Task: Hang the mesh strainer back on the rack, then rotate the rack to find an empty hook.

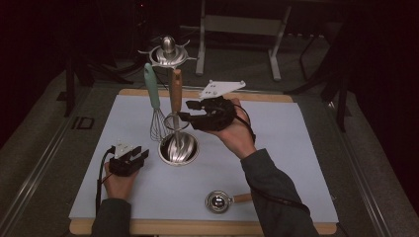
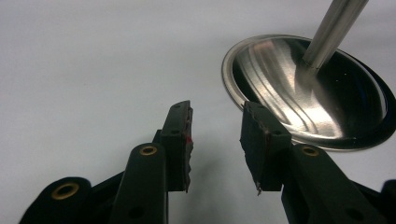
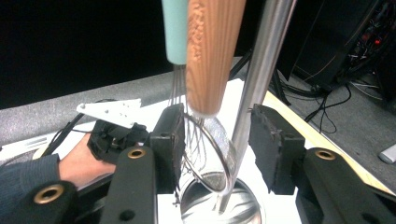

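Observation:
A steel utensil stand rises from a round base to a hanger top. From it hang a teal-handled whisk and a wooden-handled utensil. My right gripper reaches in from the right at mid height. In the right gripper view its jaws stand open around the wooden handle's lower end, a wire ring and the steel pole, with no pad pressing. My left gripper rests on the mat left of the base, open and holding nothing.
A wooden-handled steel ladle lies near the mat's front edge. The pale blue mat covers a wooden board on the table. A metal frame's legs stand on the dark floor behind. The left hand and its gripper appear beyond the stand.

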{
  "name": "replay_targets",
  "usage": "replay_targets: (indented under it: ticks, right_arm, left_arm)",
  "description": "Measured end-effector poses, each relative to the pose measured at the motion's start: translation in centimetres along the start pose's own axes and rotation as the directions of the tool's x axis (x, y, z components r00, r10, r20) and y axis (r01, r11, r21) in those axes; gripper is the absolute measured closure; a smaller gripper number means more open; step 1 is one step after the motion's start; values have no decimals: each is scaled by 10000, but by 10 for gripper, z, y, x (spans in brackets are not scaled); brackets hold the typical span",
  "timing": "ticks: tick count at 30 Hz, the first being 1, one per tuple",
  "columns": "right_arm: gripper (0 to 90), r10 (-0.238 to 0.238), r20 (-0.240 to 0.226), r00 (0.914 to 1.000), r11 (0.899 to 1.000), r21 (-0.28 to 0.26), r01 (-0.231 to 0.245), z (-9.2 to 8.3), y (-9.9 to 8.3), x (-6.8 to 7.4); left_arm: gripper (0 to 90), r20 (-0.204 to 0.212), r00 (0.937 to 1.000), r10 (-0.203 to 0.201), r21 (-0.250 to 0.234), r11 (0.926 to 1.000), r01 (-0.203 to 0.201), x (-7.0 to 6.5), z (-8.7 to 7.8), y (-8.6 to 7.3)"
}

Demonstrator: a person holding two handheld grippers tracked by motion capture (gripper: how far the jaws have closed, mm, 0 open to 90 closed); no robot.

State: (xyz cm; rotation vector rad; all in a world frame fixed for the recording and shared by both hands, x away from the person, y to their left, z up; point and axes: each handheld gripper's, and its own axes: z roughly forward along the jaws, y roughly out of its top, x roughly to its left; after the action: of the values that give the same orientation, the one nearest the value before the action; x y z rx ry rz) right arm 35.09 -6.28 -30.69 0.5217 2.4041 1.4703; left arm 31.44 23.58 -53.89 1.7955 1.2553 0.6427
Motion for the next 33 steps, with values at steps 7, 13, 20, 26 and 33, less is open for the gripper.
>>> replay_targets:
  ticks: [7,13,20,26,33]
  right_arm:
    - [538,6,-143,9999,9999,132,-4,-8,-5,0]
    - [532,-198,17,9998,9983,555,197,-15,-11,-2]
    - [530,-344,231,9991,9945,1002,319,-22,-21,-4]
    - [529,-329,311,9990,9921,1217,289,-26,-30,-8]
    - [528,-213,534,9983,9892,1461,133,-33,-47,-15]
  left_arm:
    - [635,9,10000,-21,-2,10000,21,0,0,0]
    - [635,-8,10000,6,15,10000,-6,0,0,0]
    - [635,-41,10000,55,22,10000,-55,-1,0,0]
    - [635,-42,10000,37,16,10000,-37,-1,0,0]
    - [637,-69,10000,-30,-84,10000,29,0,-1,0]
